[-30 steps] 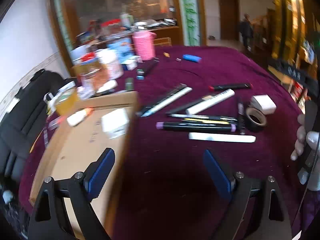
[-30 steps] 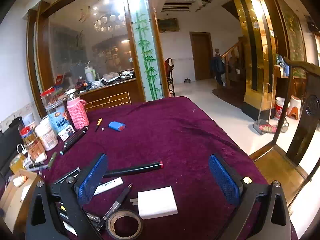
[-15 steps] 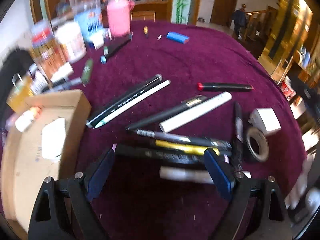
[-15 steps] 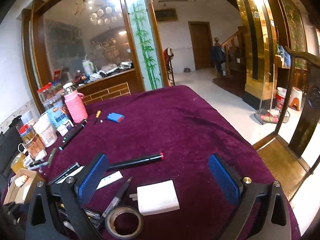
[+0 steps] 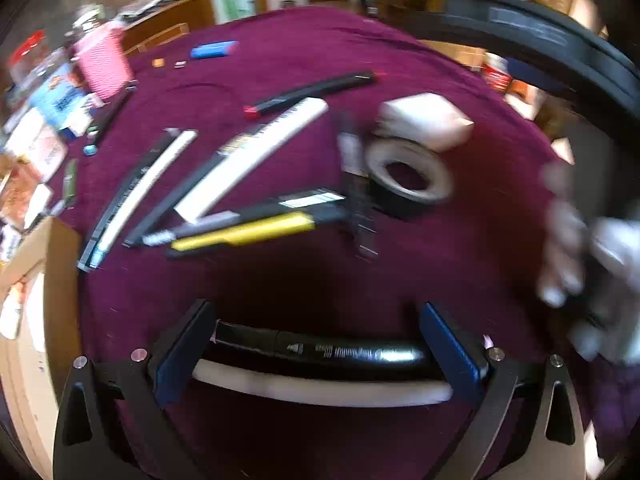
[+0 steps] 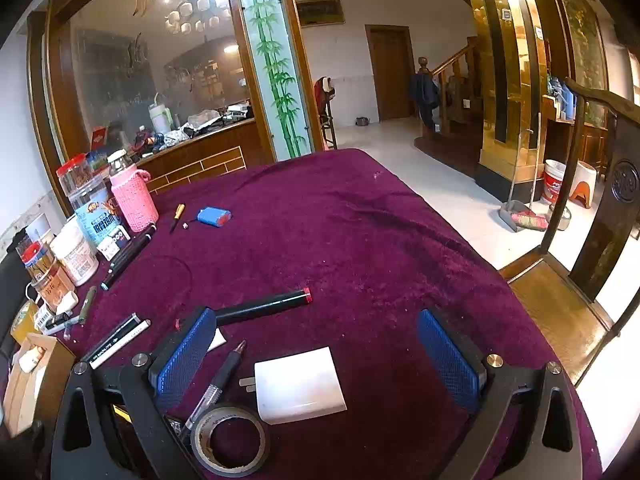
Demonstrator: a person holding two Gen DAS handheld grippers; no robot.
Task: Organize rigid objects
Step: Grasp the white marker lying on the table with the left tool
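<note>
Pens and markers lie scattered on a worktop [image 5: 400,272] covered in dark purple velvet, seen first from the left wrist camera, which is blurred. The left claw [image 5: 316,356] is spread wide, its blue pads either side of a black marker [image 5: 320,350] lying crosswise between them; whether the pads touch the marker's ends cannot be told. Just nearer the camera, a white stick [image 5: 320,390] lies parallel to that marker. Farther out are a yellow-barrelled pen [image 5: 244,234], a long white bar [image 5: 256,156], a red-tipped black marker [image 5: 312,90], a roll of tape [image 5: 408,176] and, just behind the roll, a white block [image 5: 424,120]. A cardboard box [image 5: 52,264] stands at the left edge. A blue case [image 5: 214,49] and a pink knitted bottle cover [image 5: 106,62] sit toward the far side.

From the right wrist camera, the picture is sharp. The right claw [image 6: 316,360] is also spread wide and grips nothing. Between its pads lies the white block [image 6: 298,384], with two metal plug prongs on its left side. Just left of it is a clear-barrelled pen [image 6: 218,384], and nearer the camera the roll of tape [image 6: 230,440]. The red-tipped black marker [image 6: 264,306] lies just beyond the left pad. The cardboard box [image 6: 36,384] is at the far left, near jars and the pink bottle cover [image 6: 134,200]. The blue case [image 6: 214,216] rests well apart from the claw.
</note>
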